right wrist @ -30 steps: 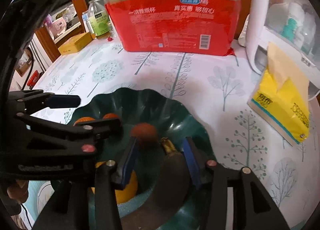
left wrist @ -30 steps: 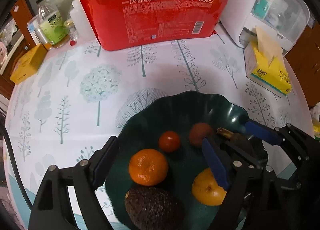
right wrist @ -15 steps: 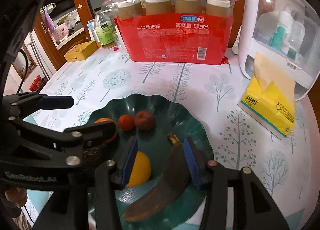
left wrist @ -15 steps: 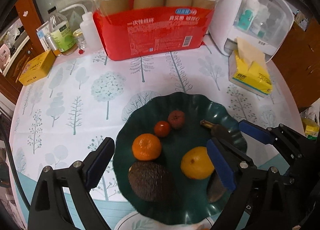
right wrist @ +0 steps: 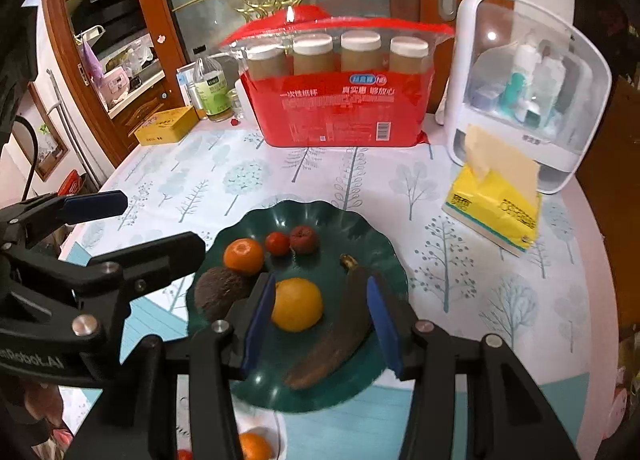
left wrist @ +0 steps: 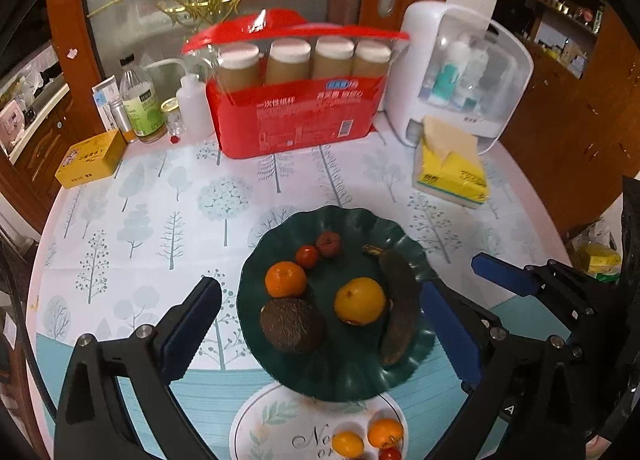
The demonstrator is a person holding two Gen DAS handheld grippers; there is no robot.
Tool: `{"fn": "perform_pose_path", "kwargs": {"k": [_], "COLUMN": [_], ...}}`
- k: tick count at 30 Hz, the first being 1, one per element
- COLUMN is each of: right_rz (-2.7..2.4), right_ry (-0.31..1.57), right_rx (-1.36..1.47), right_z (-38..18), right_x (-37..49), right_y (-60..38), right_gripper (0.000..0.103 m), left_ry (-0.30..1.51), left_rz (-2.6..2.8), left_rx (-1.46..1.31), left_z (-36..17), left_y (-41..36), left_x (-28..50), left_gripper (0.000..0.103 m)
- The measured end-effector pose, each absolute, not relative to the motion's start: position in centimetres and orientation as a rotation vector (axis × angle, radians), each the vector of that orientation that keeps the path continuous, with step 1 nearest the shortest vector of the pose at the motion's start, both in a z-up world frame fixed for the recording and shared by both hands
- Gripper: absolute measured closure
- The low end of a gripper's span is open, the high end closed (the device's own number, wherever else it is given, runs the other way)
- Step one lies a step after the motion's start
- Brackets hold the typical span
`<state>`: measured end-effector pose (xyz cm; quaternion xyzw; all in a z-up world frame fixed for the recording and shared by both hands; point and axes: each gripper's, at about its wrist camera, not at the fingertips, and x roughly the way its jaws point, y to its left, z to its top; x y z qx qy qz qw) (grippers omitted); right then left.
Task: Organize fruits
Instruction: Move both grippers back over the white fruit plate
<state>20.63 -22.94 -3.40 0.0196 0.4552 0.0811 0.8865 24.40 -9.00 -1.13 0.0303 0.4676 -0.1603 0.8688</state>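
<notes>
Both claws, left (left wrist: 316,324) and right (right wrist: 320,320), hang open and empty; I hover them over the bowl (left wrist: 360,220) at frame centre, choosing fruit.

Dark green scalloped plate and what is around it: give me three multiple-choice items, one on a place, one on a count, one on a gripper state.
1. Where does the blackened banana lie?
A. On the dark green scalloped plate
B. On the tree-print tablecloth
C. On the yellow tissue pack

2. How many fruits lie on that plate?
A. Four
B. Six
C. Eight

3. How does the right hand-held gripper stand?
A. Shut on the banana
B. Shut on the yellow-orange citrus fruit
C. Open, holding nothing

Answers: 1 A, it rests along the plate's right side. 2 B: banana, dark avocado, orange mandarin, yellow-orange citrus fruit, and two small red fruits. 3 C, its blue pads stand apart above the plate.
</notes>
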Motion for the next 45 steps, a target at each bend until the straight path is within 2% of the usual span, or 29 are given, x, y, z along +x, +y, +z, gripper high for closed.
{"fn": "perform_pose_path", "kwargs": {"k": [13, 17, 24, 33, 41, 45], "right_rz": [0.134, 0.129, 0.115, 0.077, 0.061, 0.061], "right_ry": [0.902, 0.883, 0.868, 0.893, 0.984, 1.022], "right_rx": [0.094, 0.096, 0.080, 0.084, 0.130, 0.131], "right_z": [1.7, 2.4, 2.7, -0.4, -6.4, -9.2], "right_x": [13.8, 11.7, 8.0, 5.0, 3.5, 2.9], "right_y": [-21.9, -20.8, -18.7, -18.1, -18.4, -18.3], "right_gripper": [0.052, 0.046, 0.046, 0.046, 0.046, 0.052], "left_ry": [0.898, 0.890, 0.899, 0.942, 1.014, 1.068], "left_rz": [-0.395, -0.398, -0.371, -0.389, -0.463, -0.495], "left_rx": [0.065, 0.052, 0.017, 0.070, 0.141, 0.167], "left_z": [4.0, 4.7, 4.4, -0.2, -6.9, -10.2], "left_y": [-6.6, -5.2, -2.5, -1.3, -2.4, -2.9], "left_x": [16.9, 14.9, 12.4, 9.7, 7.9, 7.1], "left_gripper": [0.003, 0.003, 0.003, 0.003, 0.005, 0.010]}}
